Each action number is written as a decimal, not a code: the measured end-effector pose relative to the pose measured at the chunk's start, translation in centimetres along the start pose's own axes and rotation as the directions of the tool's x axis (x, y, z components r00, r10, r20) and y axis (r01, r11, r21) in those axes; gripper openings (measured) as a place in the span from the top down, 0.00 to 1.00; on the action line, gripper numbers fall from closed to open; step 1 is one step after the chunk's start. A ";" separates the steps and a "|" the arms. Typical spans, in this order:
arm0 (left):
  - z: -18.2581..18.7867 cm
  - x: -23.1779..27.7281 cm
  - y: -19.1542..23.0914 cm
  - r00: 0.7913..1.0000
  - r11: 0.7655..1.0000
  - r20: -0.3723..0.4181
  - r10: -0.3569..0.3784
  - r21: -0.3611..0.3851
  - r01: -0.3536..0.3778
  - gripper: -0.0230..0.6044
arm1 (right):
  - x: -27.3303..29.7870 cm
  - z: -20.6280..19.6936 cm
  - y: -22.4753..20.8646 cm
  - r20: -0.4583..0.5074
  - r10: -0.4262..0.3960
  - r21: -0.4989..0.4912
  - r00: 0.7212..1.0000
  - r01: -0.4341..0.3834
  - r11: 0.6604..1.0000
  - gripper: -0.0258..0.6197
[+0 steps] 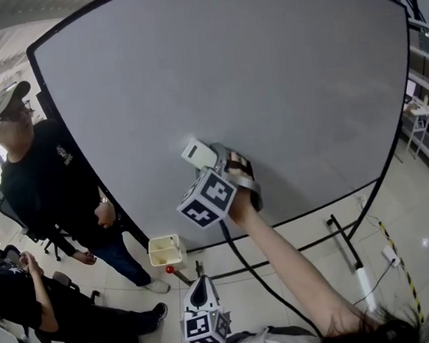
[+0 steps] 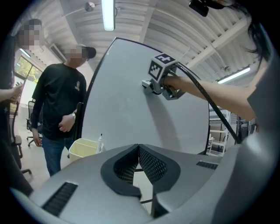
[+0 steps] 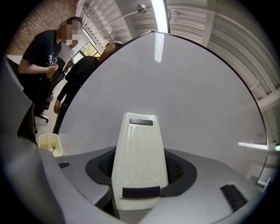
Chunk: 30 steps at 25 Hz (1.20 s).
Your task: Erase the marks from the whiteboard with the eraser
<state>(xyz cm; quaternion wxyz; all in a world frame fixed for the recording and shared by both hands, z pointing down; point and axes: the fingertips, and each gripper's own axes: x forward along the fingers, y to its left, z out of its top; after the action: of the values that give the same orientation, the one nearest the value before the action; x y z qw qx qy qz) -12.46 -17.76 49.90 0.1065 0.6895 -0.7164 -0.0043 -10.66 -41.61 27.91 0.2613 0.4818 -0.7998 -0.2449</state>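
Grey and smooth, the board (image 1: 267,89) fills most of what we see, with a thin black edge all round. I can see no clear marks on it, only some faint cloudy bits on its right side. So I think the wiping is close to done, or this is a last pass.

Two people are at the left. One in a cap (image 1: 48,165) stands just beside the board's edge. One more (image 1: 25,300) sits lower down.

The right gripper (image 1: 218,163) is held up at the board, a bit below its middle. Its jaws squeeze the eraser (image 3: 139,153), one on each side. The eraser's white back faces the gripper's camera, so its wiping side should be on the board or very near it. I can't tell if it really touches.

The left gripper (image 2: 138,148) hangs low, well apart from the board. Its jaws are closed together with nothing in them.

A small cream tub (image 1: 165,250) sits near the board's bottom left, with a pen-like thing poking out.

For the next move, I think the eraser must be pressed flat and slid over to the cloudy bits. The squeeze must be tight so the eraser does not slip out.

Count them: one board, two people, two grippers, one tub, one eraser
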 end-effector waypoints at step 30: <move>-3.7 -5.5 2.1 0.965 0.966 -0.060 0.255 -0.018 -0.257 0.98 | -2.8 -12.8 7.8 0.201 0.345 0.565 0.917 -0.396 0.724 0.53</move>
<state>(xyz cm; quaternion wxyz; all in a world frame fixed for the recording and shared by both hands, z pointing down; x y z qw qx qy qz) -13.78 -11.66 53.07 0.1356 0.5895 -0.7960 0.0202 -6.17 -37.67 41.98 0.1075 0.3589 -0.9255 0.0557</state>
